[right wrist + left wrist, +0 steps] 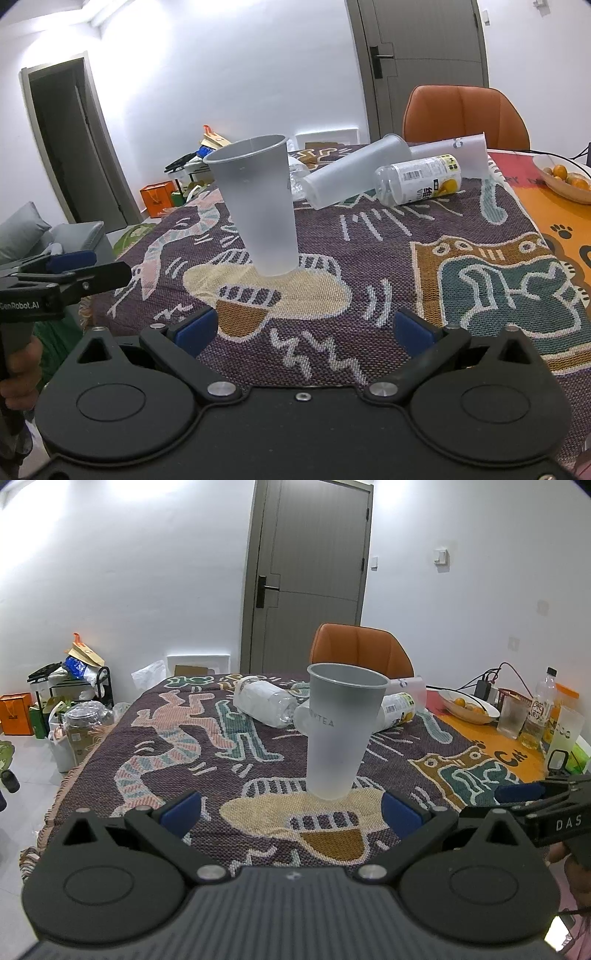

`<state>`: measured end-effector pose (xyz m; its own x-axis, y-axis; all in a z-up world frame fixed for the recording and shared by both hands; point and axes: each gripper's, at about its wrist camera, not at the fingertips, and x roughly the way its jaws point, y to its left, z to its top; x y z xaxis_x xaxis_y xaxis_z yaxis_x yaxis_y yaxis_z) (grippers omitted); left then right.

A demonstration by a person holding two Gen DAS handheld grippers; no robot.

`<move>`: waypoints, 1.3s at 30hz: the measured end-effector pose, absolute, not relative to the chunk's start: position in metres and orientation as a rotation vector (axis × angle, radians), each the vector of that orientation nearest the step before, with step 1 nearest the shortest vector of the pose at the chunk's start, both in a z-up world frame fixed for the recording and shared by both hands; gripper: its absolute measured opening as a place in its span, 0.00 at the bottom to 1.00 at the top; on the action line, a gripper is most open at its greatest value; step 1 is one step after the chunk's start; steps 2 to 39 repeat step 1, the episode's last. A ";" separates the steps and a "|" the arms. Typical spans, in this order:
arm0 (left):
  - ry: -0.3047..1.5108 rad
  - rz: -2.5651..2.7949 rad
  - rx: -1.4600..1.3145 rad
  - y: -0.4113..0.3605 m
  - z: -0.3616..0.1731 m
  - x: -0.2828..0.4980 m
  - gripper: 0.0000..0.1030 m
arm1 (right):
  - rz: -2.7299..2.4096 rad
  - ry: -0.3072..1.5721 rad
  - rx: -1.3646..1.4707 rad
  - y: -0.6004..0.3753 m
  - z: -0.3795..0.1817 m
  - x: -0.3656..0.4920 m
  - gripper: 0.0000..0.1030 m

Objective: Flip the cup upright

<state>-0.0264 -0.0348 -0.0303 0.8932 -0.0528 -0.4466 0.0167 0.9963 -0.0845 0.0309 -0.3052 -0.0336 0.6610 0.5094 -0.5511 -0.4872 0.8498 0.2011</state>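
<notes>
A frosted translucent plastic cup (pixel 341 731) stands upright, mouth up, on the patterned tablecloth (pixel 166 746); it also shows in the right wrist view (pixel 260 206). My left gripper (pixel 291 810) is open and empty, just in front of the cup's base, apart from it. My right gripper (pixel 304 330) is open and empty, a little back and to the right of the cup. Each gripper shows at the edge of the other's view: the right one (pixel 532 794) and the left one (pixel 70 266).
Behind the cup lie another frosted cup (pixel 351 173), a labelled bottle (pixel 421 179) and a crumpled clear bottle (pixel 264 699). An orange chair (pixel 360 650) stands at the far edge. A fruit bowl (pixel 467 703), glasses and a bottle (pixel 541 709) stand at the right.
</notes>
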 end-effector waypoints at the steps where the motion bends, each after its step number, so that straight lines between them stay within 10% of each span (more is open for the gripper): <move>1: 0.465 -0.036 -0.080 -0.035 -0.030 -0.026 1.00 | 0.564 0.635 0.036 -0.305 -0.034 0.031 1.00; 39: 0.465 -0.036 -0.080 -0.035 -0.030 -0.026 1.00 | 0.564 0.635 0.036 -0.305 -0.034 0.031 1.00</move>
